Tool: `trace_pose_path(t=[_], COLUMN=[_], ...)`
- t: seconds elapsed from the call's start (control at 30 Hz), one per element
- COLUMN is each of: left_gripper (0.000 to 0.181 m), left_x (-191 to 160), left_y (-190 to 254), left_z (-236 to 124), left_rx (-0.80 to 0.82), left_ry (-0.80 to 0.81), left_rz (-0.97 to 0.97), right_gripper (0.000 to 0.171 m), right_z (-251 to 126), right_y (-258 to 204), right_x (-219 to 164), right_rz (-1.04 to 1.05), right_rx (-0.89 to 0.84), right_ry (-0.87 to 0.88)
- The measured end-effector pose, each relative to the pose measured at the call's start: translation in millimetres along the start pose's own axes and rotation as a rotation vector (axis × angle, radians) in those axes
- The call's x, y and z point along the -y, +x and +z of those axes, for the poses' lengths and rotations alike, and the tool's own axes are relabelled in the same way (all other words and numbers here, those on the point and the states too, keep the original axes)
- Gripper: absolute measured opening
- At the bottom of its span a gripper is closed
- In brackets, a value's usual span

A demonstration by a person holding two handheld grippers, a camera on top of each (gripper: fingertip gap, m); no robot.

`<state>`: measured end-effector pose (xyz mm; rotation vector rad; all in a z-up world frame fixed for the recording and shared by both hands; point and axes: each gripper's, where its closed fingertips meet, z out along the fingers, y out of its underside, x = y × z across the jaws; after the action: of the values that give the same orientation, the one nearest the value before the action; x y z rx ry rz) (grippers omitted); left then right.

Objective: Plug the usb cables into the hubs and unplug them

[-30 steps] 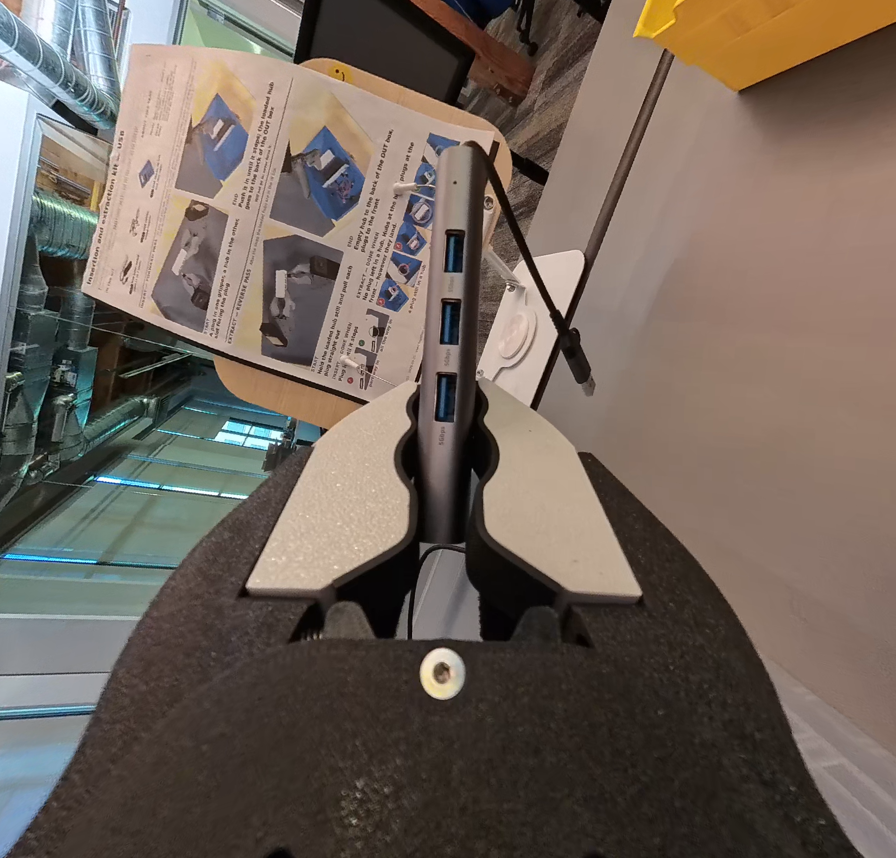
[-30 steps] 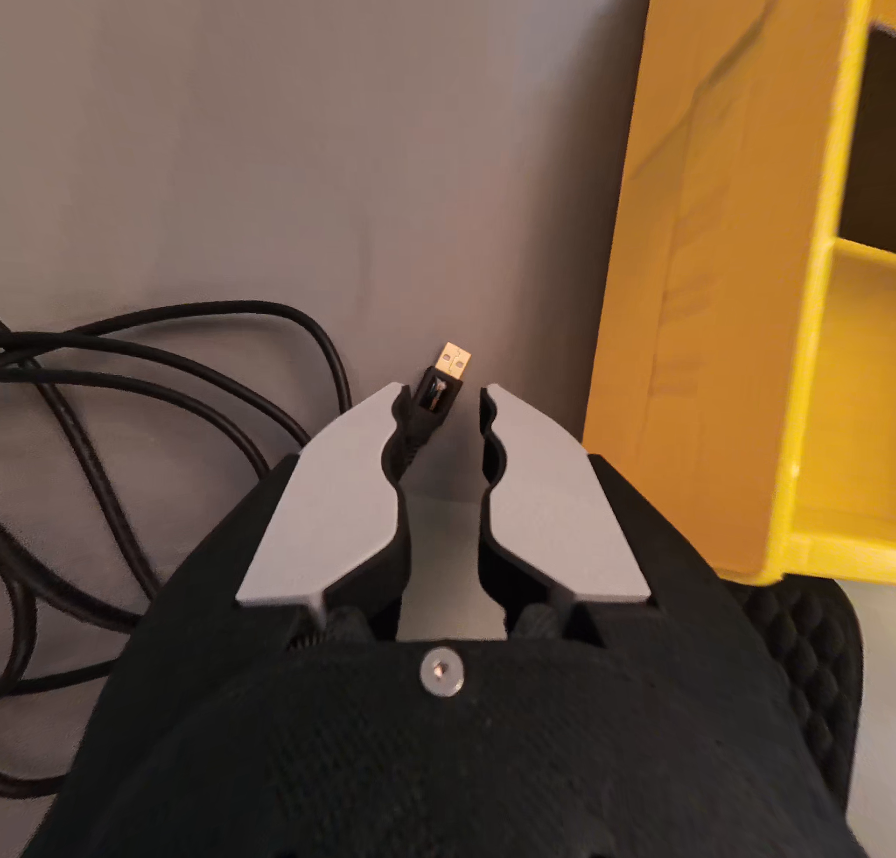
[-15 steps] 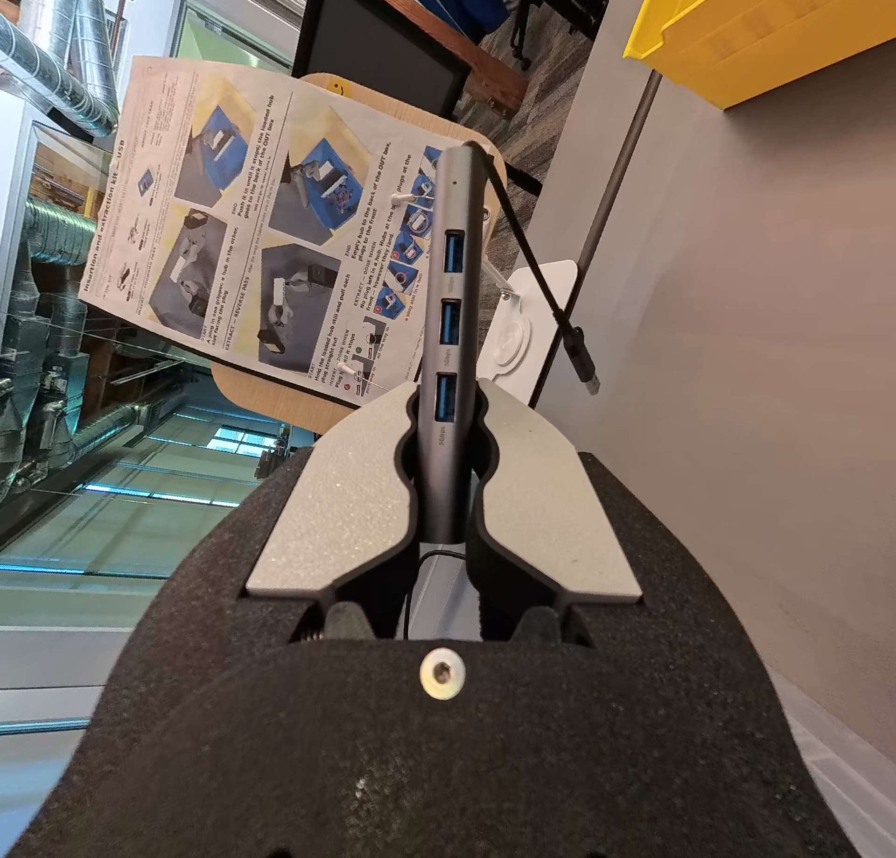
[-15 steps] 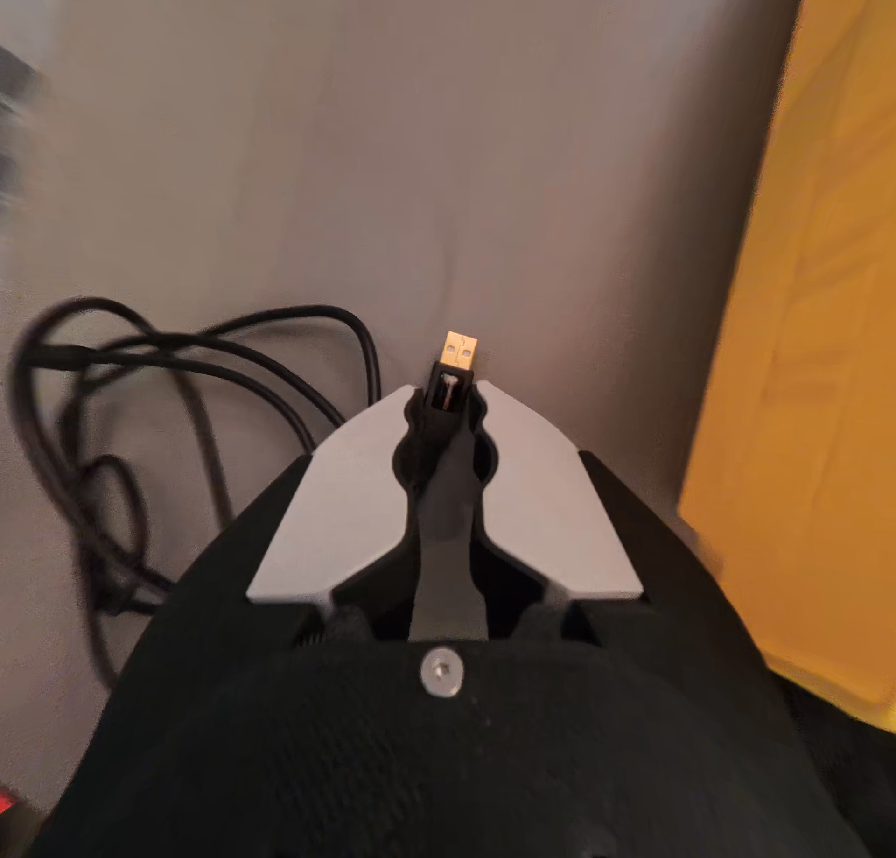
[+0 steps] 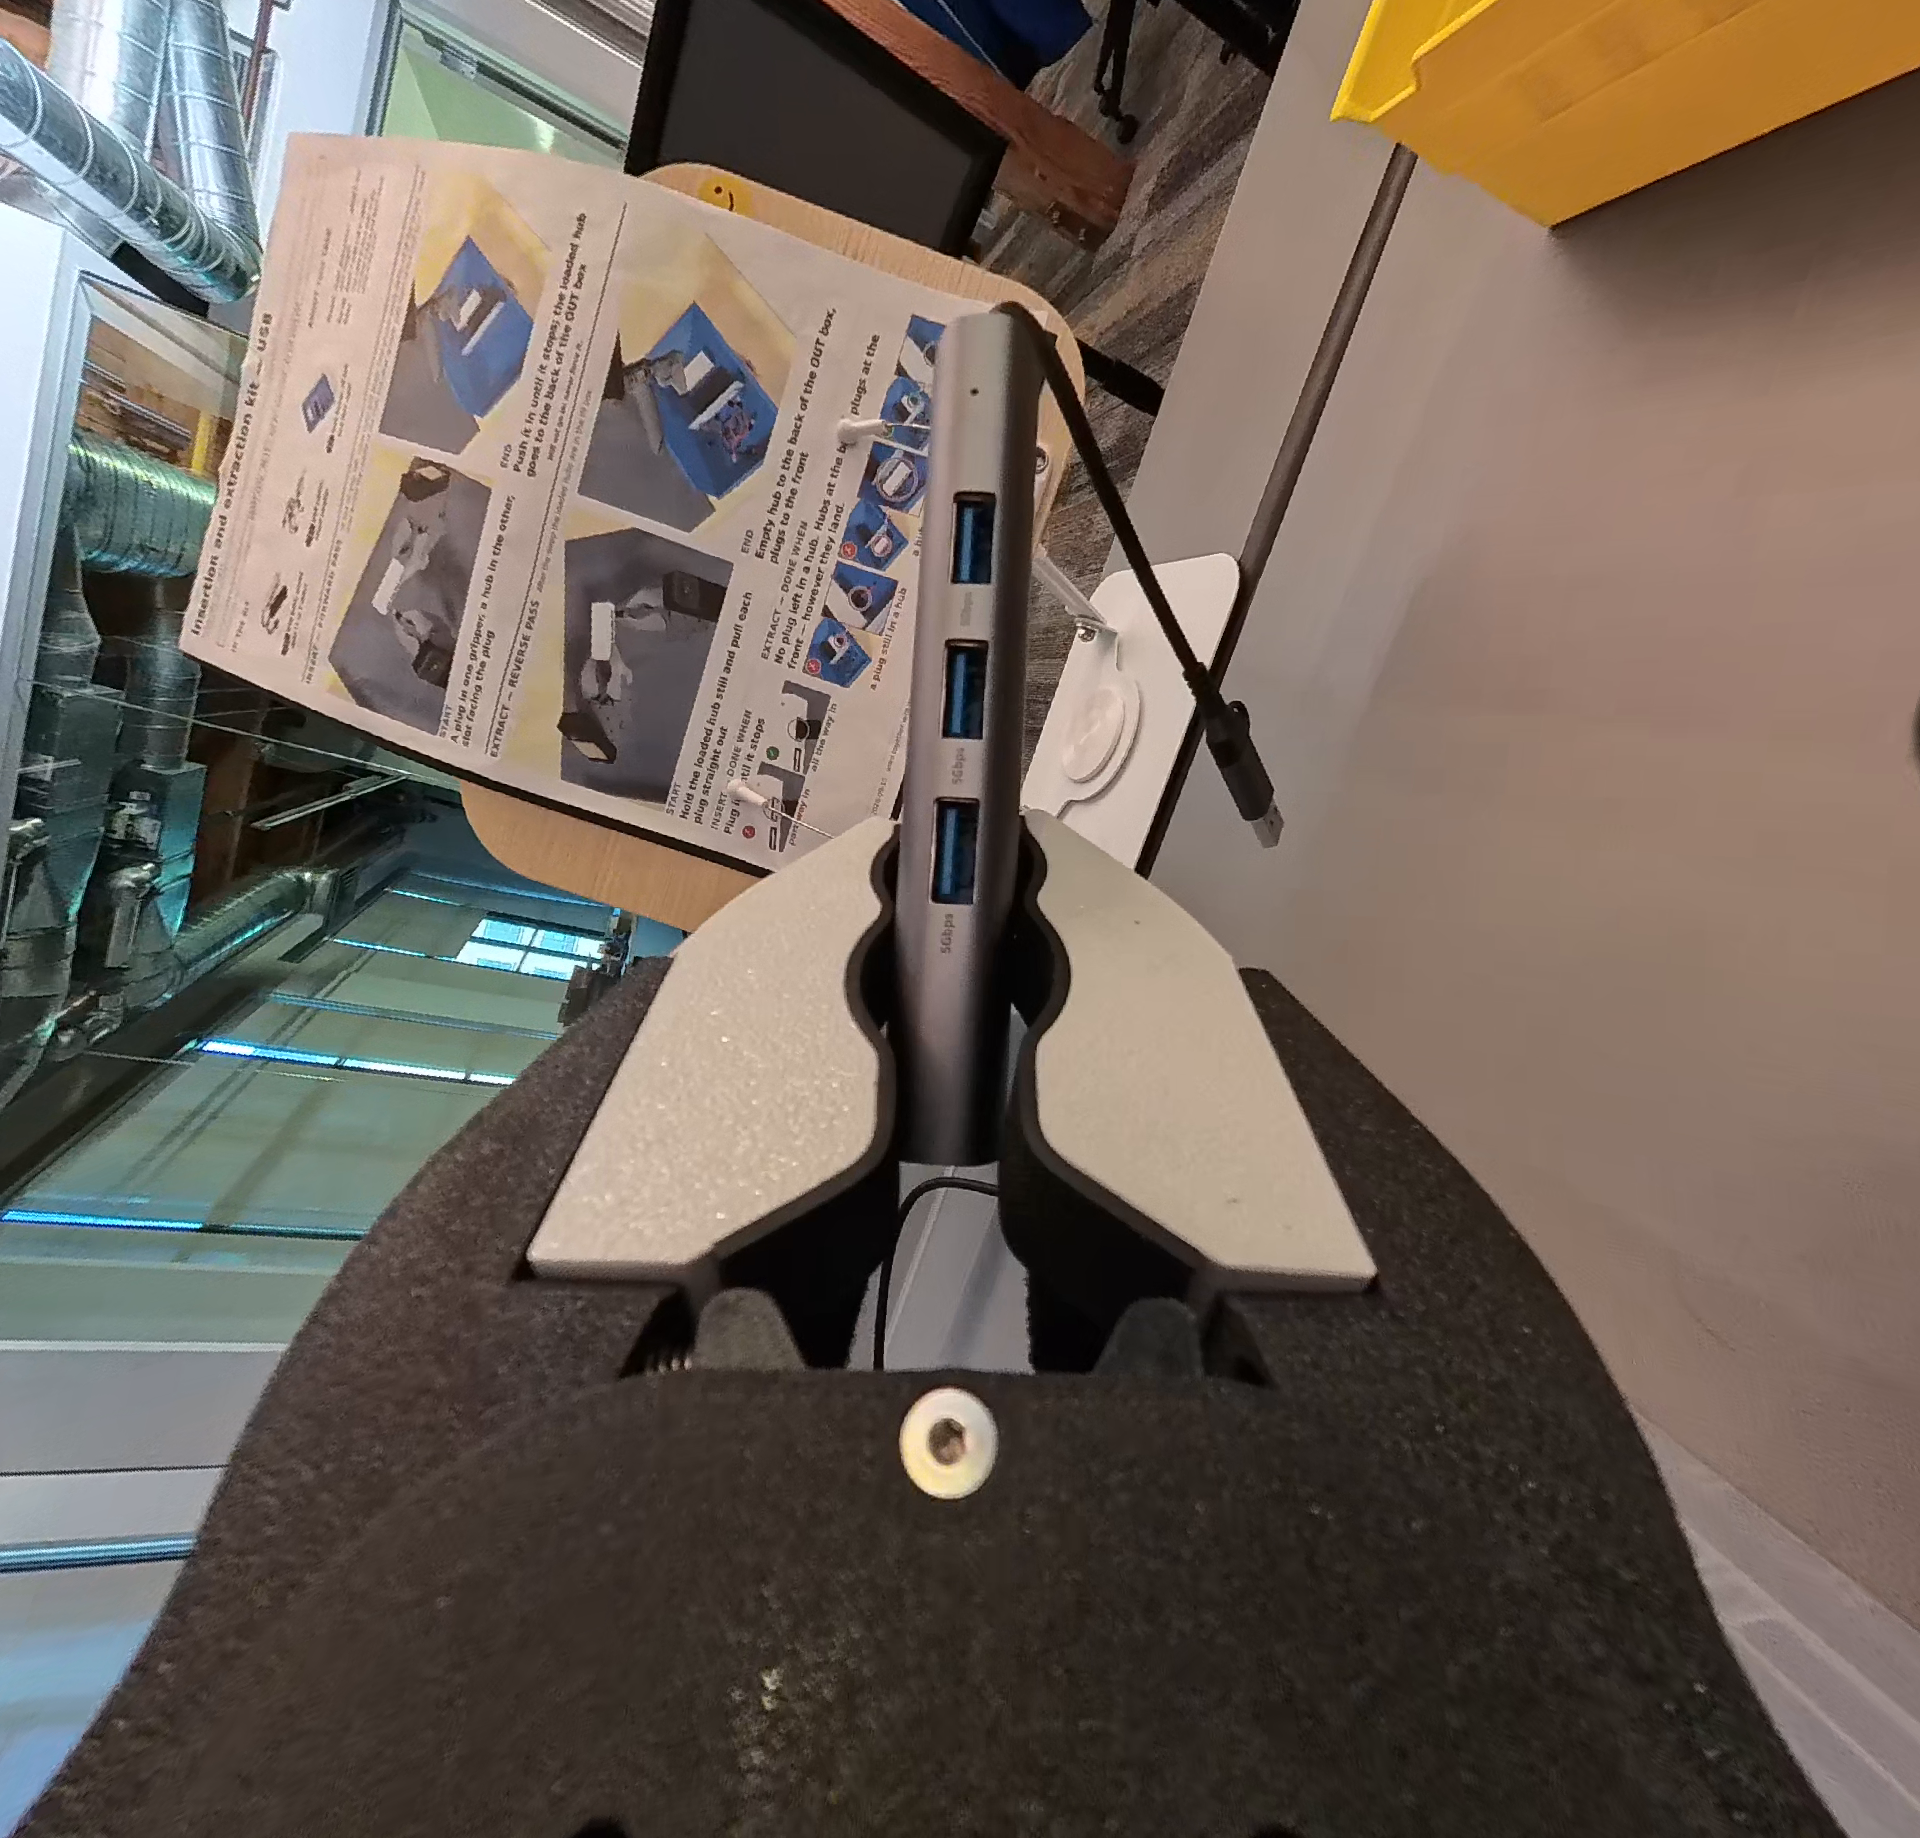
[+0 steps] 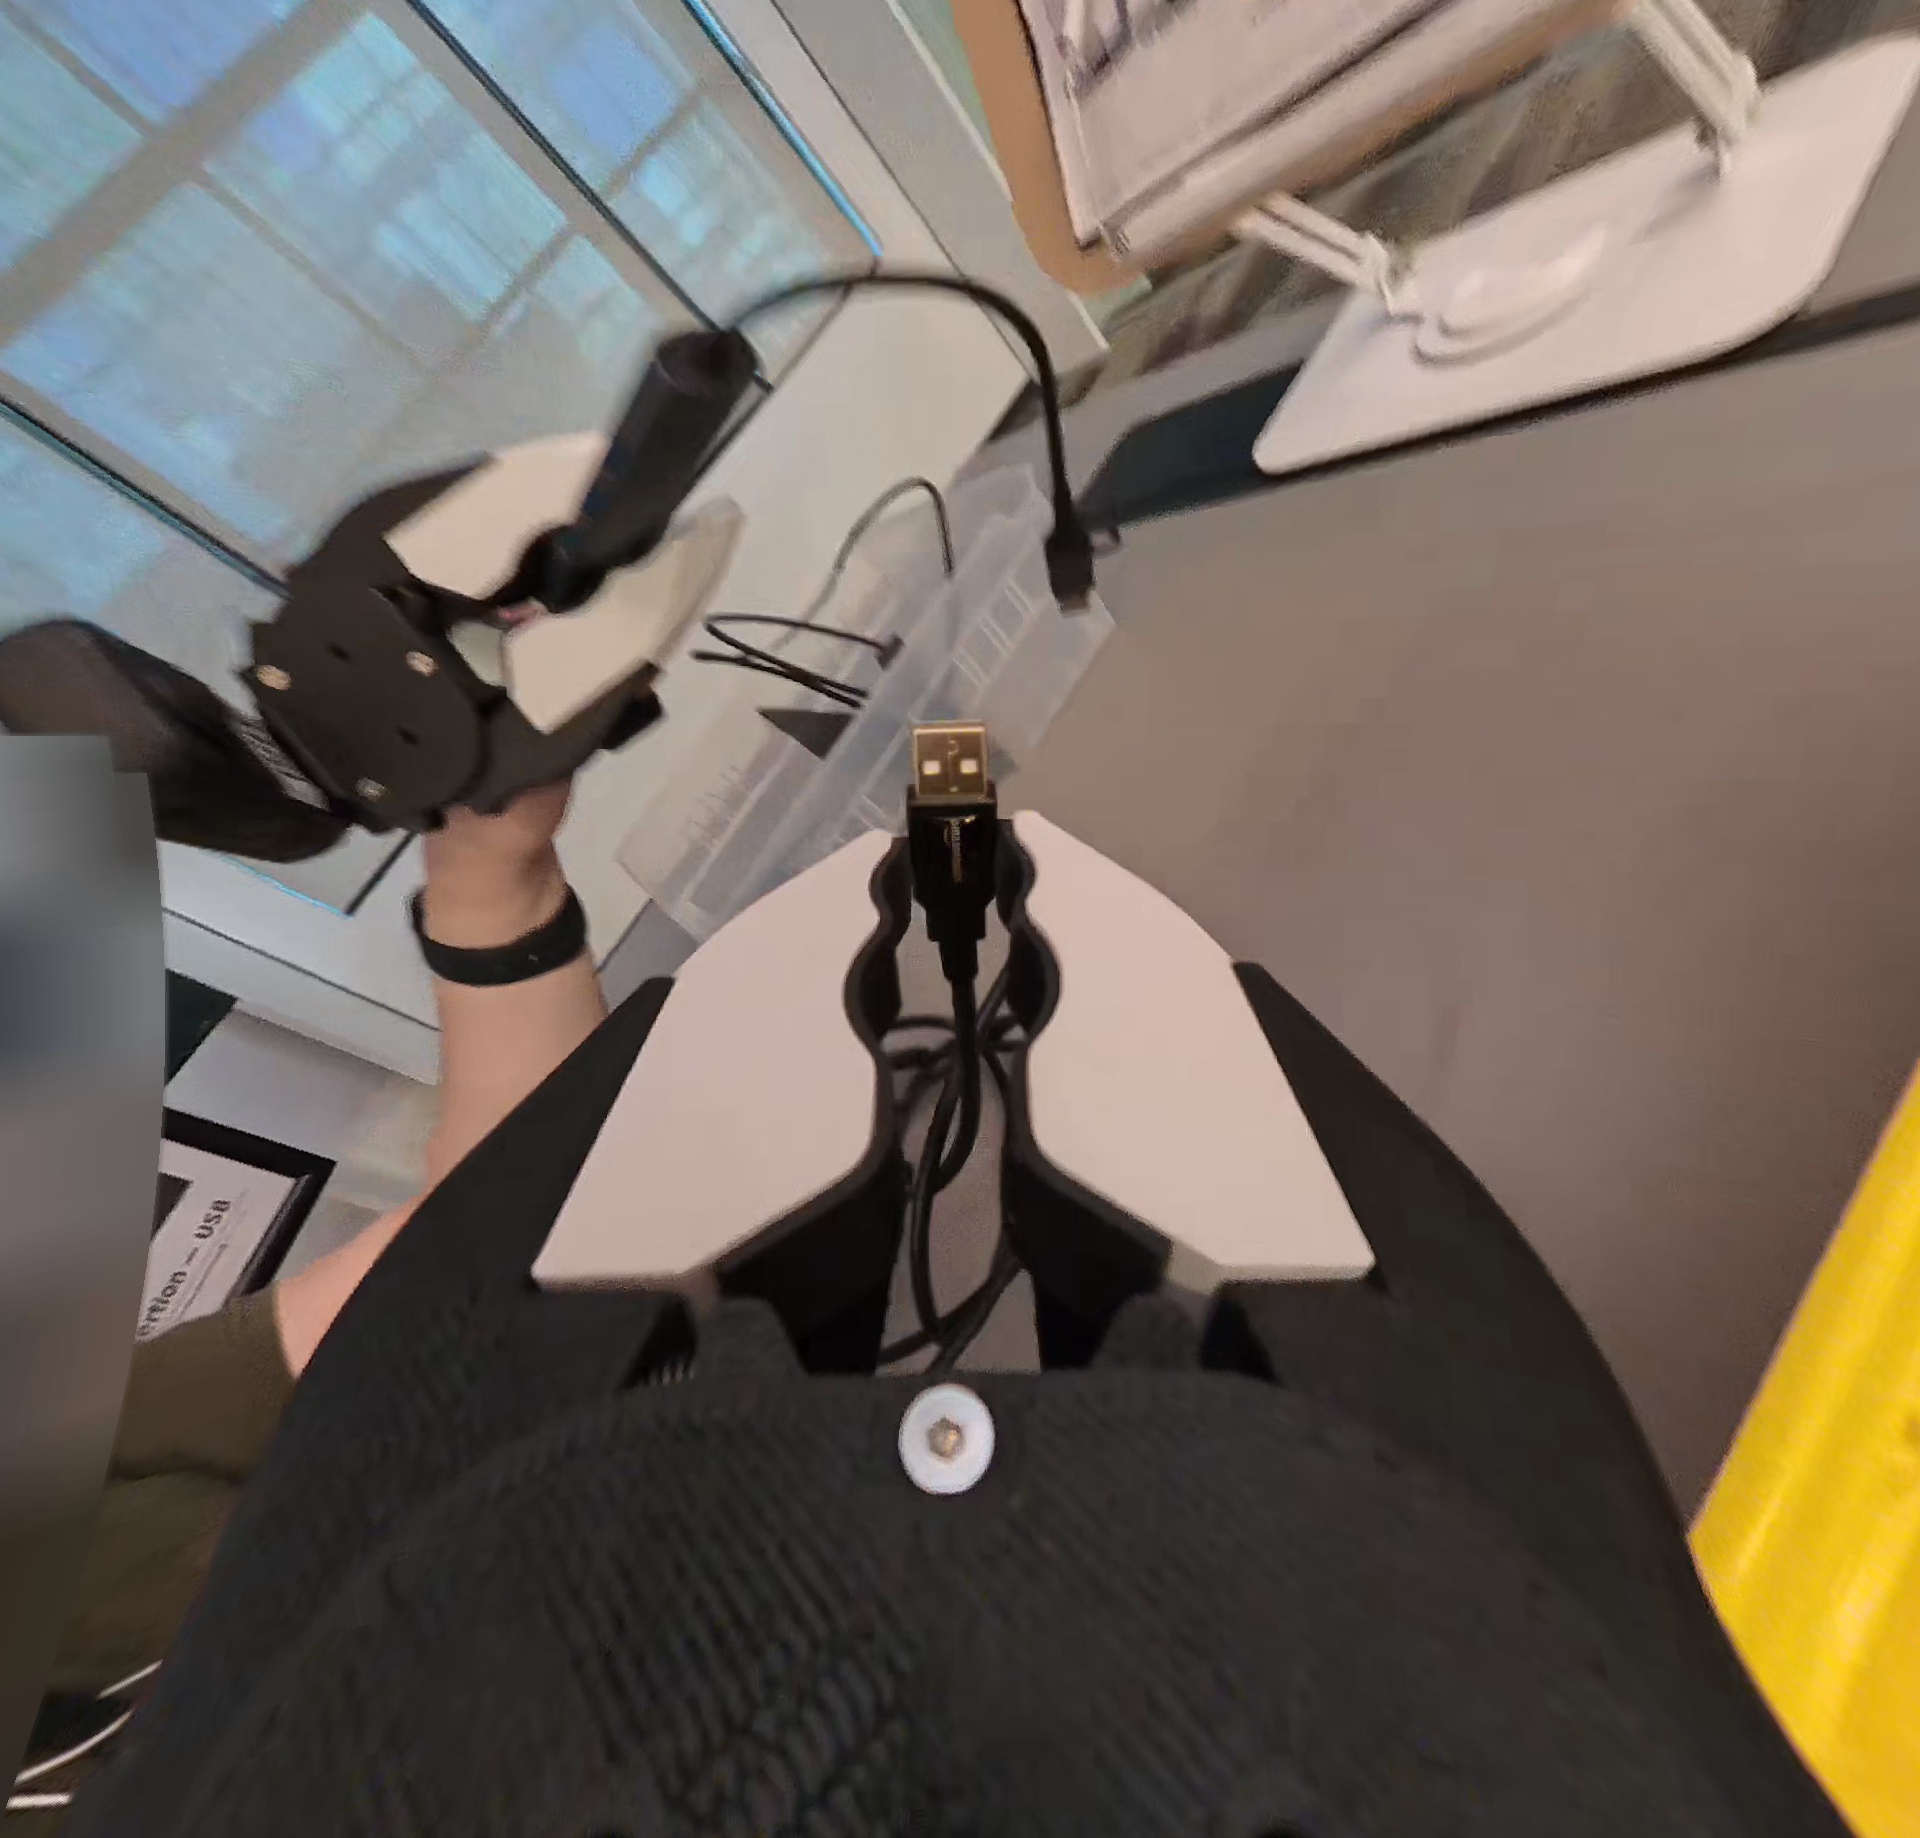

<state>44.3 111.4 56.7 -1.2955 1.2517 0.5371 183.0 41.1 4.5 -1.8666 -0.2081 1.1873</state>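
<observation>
Grey table [image 5: 1610, 853]: fills the right half of the left wrist view; in the right wrist view it runs across the right middle of the frame, blurred.

Yellow bin [image 5: 1621, 53]: upper right corner in the left wrist view; only a yellow edge at lower right in the right wrist view.

Instruction sheet [image 5: 499, 500]: printed page on a wooden board, upper left to centre of the left wrist view. The right wrist view shows it only as a blur at the top, with the white stand base [image 6: 1600, 302] beneath it.

Left gripper [image 5: 961, 853]: centre of its own view, jaws pinching the lower end of the hub. The right wrist view alone shows it from outside, at middle left, raised off the table by a person's hand with a dark wristband [image 6: 499, 947].

Right gripper [image 6: 951, 832]: centre of its view, jaws pressed onto the black body of the usb cable plug [image 6: 948, 801], its gold tip protruding beyond the fingertips; black cable loops down between the fingers.

Hub [image 5: 961, 708]: grey bar, standing upright in the left gripper, three blue ports facing the camera. Its own short lead [image 5: 1143, 583] hangs to the right, ending in a free plug just above the table.
</observation>
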Motion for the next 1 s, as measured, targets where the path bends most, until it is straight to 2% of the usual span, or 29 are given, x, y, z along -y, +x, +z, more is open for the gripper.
trace_pose_path(t=[0.13, 0.23, 0.47, 0.6, 0.73, 1.0], left_gripper=[0.016, 0.016, 0.016, 0.016, 0.016, 0.016], left_x=[-0.8, -2.1, -5.5, -10.9, -16.1, -21.8], left_y=[-3.7, -7.9, -20.4, -28.5, -34.5, -40.1], left_z=[-1.4, -3.5, -10.5, -14.5, -17.0, -18.5], left_rx=[0.007, 0.014, 0.041, 0.058, 0.072, 0.087], left_ry=[0.005, 0.007, 0.011, 0.004, -0.001, -0.014], left_rz=[-0.014, -0.027, -0.056, -0.074, -0.088, -0.096], right_gripper=[0.017, 0.017, 0.017, 0.016, 0.017, 0.016], right_z=[-9.2, -17.6, -5.7, -0.2, -5.5, -5.8], right_y=[-17.2, -38.5, -77.9, -103.1, -136.1, -193.9], right_x=[47.6, 84.2, 133.0, 164.0, 186.9, 198.3], right_rz=[-0.042, -0.041, -0.077, -0.095, -0.098, -0.079], right_rx=[0.066, 0.188, 0.454, 0.644, 0.841, 0.941], right_ry=[0.063, 0.119, 0.036, 0.060, 0.128, 0.089])
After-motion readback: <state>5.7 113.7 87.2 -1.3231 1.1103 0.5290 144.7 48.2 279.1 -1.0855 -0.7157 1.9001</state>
